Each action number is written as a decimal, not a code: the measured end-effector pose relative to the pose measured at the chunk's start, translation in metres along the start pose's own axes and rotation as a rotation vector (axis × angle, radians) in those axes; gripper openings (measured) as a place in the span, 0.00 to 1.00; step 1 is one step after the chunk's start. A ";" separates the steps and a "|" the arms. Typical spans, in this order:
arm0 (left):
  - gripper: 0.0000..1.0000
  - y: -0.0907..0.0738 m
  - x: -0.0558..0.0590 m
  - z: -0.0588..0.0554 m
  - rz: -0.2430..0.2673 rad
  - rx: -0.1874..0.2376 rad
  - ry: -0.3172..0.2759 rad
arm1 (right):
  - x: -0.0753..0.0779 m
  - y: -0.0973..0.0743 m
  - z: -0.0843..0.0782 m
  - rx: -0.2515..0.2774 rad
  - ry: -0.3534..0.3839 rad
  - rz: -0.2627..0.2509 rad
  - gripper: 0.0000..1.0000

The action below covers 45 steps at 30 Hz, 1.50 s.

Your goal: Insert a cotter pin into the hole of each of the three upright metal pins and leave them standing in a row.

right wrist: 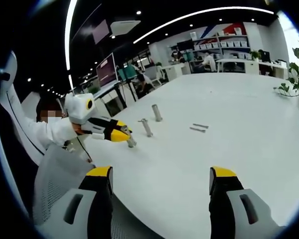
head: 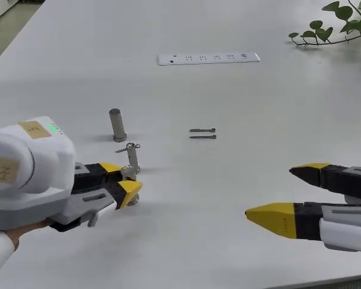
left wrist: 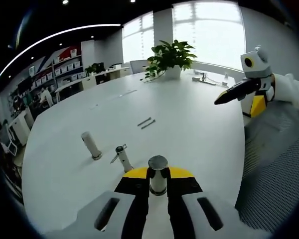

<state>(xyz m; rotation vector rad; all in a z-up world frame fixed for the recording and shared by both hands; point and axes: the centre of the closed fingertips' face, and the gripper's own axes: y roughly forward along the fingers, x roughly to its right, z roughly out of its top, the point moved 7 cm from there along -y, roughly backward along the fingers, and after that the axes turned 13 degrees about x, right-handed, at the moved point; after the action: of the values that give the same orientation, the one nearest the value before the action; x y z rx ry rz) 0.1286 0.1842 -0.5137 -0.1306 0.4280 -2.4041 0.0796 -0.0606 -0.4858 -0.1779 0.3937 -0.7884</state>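
Observation:
Three upright metal pins stand in a row at the left. The far pin (head: 116, 124) (left wrist: 92, 145) is bare. The middle pin (head: 132, 156) (left wrist: 123, 158) has a cotter pin (head: 127, 147) through its top. My left gripper (head: 124, 178) (left wrist: 158, 185) is shut on the near pin (left wrist: 158, 172) (right wrist: 131, 141), which stands on the table. Two loose cotter pins (head: 203, 133) (left wrist: 146, 122) (right wrist: 199, 127) lie side by side to the right of the row. Near the front right, my right gripper (head: 269, 192) (right wrist: 161, 172) is open with nothing between its jaws.
A white power strip (head: 209, 58) lies across the far middle of the white table (head: 259, 102). A leafy plant (head: 343, 24) (left wrist: 170, 57) sits at the far right corner. An office with shelves and desks lies beyond the table.

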 end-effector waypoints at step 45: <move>0.10 0.040 0.018 -0.006 0.004 -0.029 -0.048 | 0.000 -0.006 0.000 -0.041 -0.041 -0.029 0.74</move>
<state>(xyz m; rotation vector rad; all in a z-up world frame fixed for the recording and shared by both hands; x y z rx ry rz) 0.1382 0.1450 -0.5330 -0.2002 0.4410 -2.3861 0.0753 -0.0647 -0.4838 -0.2384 0.3696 -0.8048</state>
